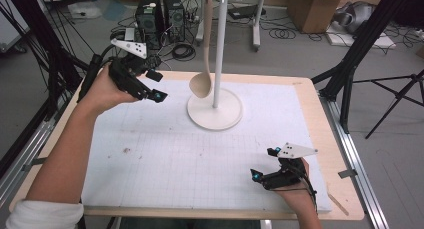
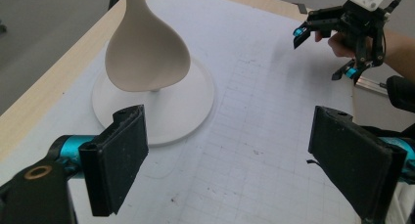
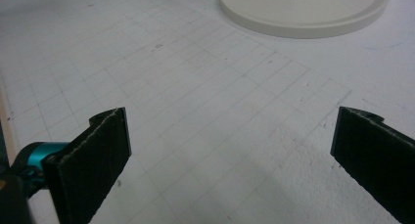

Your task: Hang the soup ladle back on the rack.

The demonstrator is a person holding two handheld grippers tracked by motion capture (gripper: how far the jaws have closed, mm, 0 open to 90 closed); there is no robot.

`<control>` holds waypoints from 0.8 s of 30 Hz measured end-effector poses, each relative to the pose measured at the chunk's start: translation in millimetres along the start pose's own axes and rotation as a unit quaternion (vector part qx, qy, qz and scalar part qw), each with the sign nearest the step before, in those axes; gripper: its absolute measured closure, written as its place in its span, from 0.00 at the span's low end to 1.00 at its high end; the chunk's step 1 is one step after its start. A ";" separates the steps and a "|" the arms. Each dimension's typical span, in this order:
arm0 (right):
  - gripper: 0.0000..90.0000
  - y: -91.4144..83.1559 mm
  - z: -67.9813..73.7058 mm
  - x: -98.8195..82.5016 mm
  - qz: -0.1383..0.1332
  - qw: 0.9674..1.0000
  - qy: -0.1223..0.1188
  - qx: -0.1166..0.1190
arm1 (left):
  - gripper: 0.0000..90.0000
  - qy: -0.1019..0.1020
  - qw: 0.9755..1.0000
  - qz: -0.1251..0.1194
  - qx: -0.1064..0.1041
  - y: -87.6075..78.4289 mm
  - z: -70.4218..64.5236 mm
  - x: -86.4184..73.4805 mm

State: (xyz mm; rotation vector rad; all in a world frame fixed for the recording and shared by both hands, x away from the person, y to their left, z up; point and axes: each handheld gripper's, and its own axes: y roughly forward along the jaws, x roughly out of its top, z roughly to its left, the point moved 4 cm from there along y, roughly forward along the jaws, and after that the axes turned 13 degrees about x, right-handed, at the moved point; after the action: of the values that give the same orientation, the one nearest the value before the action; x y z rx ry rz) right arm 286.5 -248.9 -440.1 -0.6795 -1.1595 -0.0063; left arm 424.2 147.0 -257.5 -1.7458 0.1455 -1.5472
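Nearest you, your right gripper (image 1: 264, 165) sits low over the near right part of the white gridded mat (image 1: 165, 159), its jaws spread wide with nothing between them. In the right gripper view the two black pads (image 3: 93, 158) frame bare grid, and the round base (image 3: 303, 11) of the stand lies farther ahead.

Farther out on the left, your left gripper (image 1: 156, 86) is held up above the mat's far left corner, angled toward the stand — its jaws too are parted and empty. In the left gripper view its pads (image 2: 120, 153) stand well apart, with the stand's base (image 2: 195, 104) just beyond them and your other hand's gripper (image 2: 323, 50) off at the upper right.

At the far middle of the mat stands the white utensil stand (image 1: 217, 54), a thin pole rising from a round disc base. A cream ladle (image 1: 203, 64) hangs from its hooked top, bowl down — the bowl (image 2: 147, 53) hovers just above the base, beside the pole and on your left gripper's side.

Past the wooden table edge (image 1: 305, 81), the floor holds computer towers (image 1: 160, 19), cables and cardboard boxes (image 1: 312, 6).
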 end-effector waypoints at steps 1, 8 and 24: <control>0.00 0.2 -0.2 0.1 -0.001 1.000 -0.001 0.000 | 0.16 -0.002 1.000 -0.004 -0.002 -0.3 -0.9 -4.5; 0.00 0.4 -0.5 0.8 -0.001 1.000 0.000 0.001 | 0.10 -0.032 0.999 -0.013 0.017 0.1 -1.6 -40.8; 0.00 0.4 -7.5 -3.9 0.005 1.000 0.009 -0.008 | 0.02 -0.053 0.997 -0.026 0.053 9.1 -20.0 -112.6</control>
State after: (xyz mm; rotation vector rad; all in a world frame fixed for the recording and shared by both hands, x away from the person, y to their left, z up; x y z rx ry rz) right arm 291.3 -253.6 -445.4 -0.6973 -1.1401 -0.0129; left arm 381.9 193.9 -353.3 -1.7557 -0.0342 -1.4672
